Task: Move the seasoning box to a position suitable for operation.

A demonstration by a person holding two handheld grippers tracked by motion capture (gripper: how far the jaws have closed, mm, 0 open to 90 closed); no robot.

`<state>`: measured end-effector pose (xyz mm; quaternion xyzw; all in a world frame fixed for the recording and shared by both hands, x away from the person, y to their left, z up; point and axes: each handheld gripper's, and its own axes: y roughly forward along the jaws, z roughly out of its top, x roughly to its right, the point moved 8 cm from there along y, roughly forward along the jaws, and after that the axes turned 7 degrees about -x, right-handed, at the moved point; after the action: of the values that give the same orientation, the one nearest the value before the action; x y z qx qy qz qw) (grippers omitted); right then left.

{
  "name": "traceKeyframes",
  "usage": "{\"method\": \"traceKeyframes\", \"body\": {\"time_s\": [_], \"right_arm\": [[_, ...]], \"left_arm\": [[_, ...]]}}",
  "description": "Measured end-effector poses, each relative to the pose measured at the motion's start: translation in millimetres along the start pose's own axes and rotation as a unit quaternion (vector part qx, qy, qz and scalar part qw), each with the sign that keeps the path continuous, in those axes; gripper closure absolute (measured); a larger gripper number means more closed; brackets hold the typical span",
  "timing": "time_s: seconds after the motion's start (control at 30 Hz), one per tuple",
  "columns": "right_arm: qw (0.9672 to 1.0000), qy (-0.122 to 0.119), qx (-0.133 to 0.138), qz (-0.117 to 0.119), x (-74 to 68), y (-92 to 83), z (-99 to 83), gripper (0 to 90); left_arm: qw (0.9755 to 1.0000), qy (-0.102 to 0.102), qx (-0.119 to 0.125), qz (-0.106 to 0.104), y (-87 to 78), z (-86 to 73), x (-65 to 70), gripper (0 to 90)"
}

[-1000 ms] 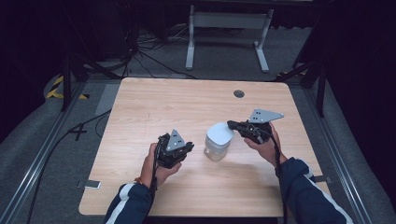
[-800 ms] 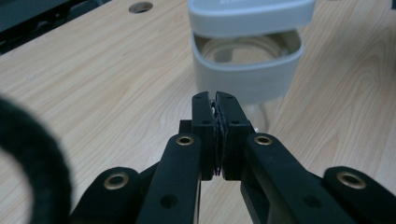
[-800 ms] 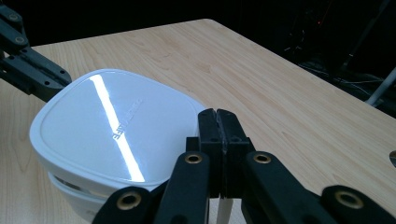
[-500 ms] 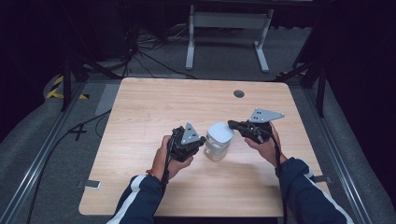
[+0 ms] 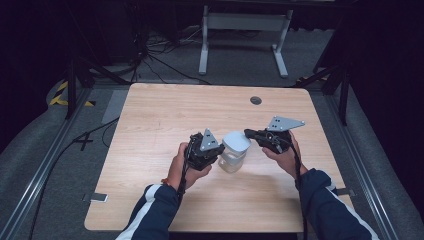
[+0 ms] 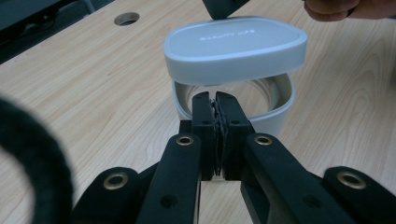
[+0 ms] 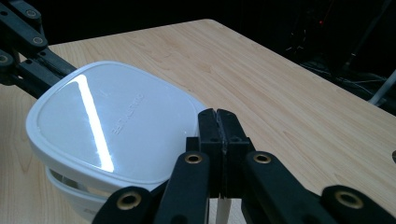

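A white container base (image 5: 231, 163) (image 6: 276, 119) stands mid-table. Its rounded white lid (image 5: 236, 142) (image 6: 236, 44) (image 7: 107, 121) hangs just above it, slightly tilted, with a gap showing the base's rim. My right gripper (image 5: 248, 133) (image 7: 218, 116) is shut on the lid's right edge, and a white strip shows between its jaws. From the left, my left gripper (image 5: 219, 150) (image 6: 215, 99) stands shut with nothing between the jaws. Its tips reach over the base's near rim, under the lid.
The wooden table (image 5: 165, 115) has a round cable hole (image 5: 256, 100) (image 6: 126, 18) at the back right. Behind the table stands a white metal frame (image 5: 245, 22). Cables lie on the grey floor (image 5: 95, 132) at the left, and metal rails run along both sides.
My left gripper moved right, up to the container, and its grey top plate turned into view. The right gripper and the raised lid stayed put.
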<state>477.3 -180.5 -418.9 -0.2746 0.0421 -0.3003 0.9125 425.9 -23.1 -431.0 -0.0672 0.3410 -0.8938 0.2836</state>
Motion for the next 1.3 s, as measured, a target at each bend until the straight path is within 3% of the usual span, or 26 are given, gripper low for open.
{"method": "traceKeyframes", "body": {"time_s": [0.3,0.7,1.03,1.3], "right_arm": [[1.0000,-0.003,-0.008,-0.005,1.6,-1.1,-2.3,90.0],[0.9994,-0.008,-0.026,-0.019,2.2,-8.5,-13.7,89.8],[0.9984,-0.004,-0.044,-0.034,5.0,-29.0,-32.9,89.7],[0.9975,-0.004,-0.062,-0.034,3.6,-41.9,-46.3,89.6]], "left_arm": [[0.9999,0.008,0.005,0.003,-5.2,15.4,0.1,86.5],[0.9992,0.039,-0.001,0.001,-4.8,40.4,-3.4,85.7],[0.9984,0.055,0.005,-0.005,4.8,60.1,-1.7,85.2],[0.9983,0.056,0.011,-0.011,9.4,73.8,-7.0,85.0]]}}
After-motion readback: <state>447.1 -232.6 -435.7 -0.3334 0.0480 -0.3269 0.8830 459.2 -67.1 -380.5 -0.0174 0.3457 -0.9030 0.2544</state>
